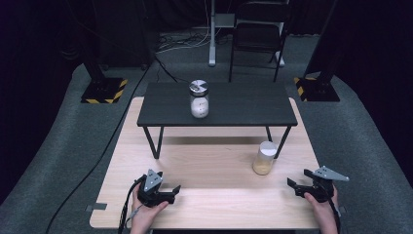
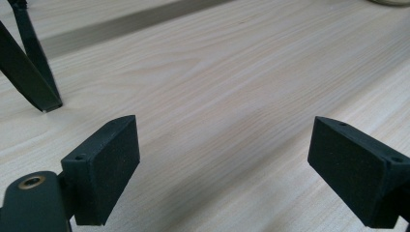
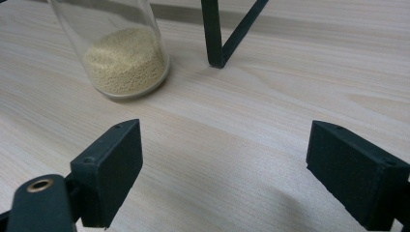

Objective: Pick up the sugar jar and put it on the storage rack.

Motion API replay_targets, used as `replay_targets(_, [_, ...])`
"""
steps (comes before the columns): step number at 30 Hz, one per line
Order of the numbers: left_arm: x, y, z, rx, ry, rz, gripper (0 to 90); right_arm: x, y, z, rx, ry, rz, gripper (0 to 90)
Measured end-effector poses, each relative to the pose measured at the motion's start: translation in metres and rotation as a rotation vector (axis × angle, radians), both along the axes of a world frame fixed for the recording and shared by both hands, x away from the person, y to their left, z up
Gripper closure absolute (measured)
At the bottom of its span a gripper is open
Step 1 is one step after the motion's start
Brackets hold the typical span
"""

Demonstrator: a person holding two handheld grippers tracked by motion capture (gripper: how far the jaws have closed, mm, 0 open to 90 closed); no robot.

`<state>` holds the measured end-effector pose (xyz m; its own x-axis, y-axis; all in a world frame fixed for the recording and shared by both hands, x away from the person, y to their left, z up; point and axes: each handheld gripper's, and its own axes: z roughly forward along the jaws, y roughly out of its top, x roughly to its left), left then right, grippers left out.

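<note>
Left gripper (image 1: 168, 191) jaws wide, empty; right gripper (image 1: 298, 183) likewise.

A pale wooden table (image 1: 204, 165) is filling the frame's centre, carrying a low black metal-legged shelf (image 1: 216, 103) at its upper part and a clear grain-filled jar (image 1: 264, 158) centre-right.

In the right gripper view the glass jar (image 3: 123, 48) is cut off by the top edge, so its lid and upper wall cannot be seen; just its lower part with the yellow grains shows. The 2 legs of the black shelf (image 3: 227, 34) run out of that same edge. In the left gripper view a pale curved rim (image 2: 389, 2) at the top right corner is too clipped to identify. In the high view the contents of the far jar (image 1: 198, 99) on the shelf are too small to tell.
</note>
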<state>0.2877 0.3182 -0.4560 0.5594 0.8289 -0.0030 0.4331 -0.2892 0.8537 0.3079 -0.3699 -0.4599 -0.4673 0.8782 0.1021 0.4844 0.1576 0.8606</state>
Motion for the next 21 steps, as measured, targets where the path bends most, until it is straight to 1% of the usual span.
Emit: replay_targets(21, [0.0003,-0.002,0.001,0.013,0.002,-0.005,10.9,0.0002,0.0002,0.0002,-0.001,0.001,0.001,11.8])
